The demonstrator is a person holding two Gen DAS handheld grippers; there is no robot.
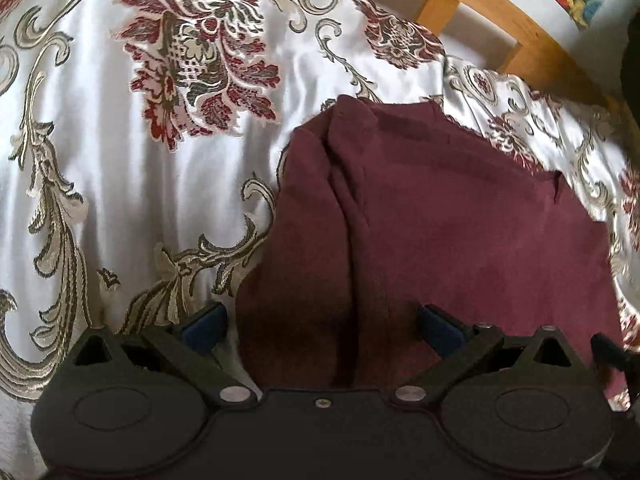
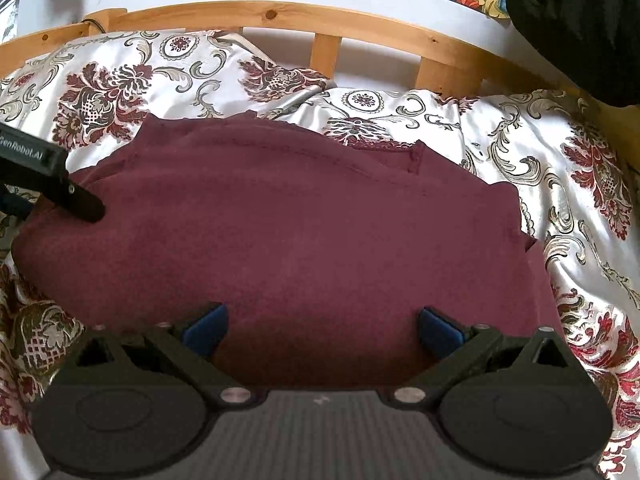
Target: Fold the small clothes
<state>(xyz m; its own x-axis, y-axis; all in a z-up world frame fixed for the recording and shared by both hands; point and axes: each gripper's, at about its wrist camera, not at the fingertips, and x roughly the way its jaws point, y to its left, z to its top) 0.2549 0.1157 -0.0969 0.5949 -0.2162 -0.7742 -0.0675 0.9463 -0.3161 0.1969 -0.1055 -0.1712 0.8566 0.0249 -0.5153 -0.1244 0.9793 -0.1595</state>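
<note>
One maroon garment (image 2: 300,232) lies spread on the bed (image 2: 540,152), its far edge near the wooden rail (image 2: 280,18). Both tongs hover over its near hem, left (image 1: 322,328) and right (image 2: 322,328), each spread wide and holding nothing. It looks soft, light and limp (a fleece-like knit, likely to sag and drag on the satin cover). Pinching a corner or hem edge should serve best.

Matt maroon knit garment (image 2: 280,240) on glossy satin bedspread (image 1: 120,184) with woven brocade flowers; smooth pale wood frame (image 2: 280,20); matt black plastic grippers.
</note>
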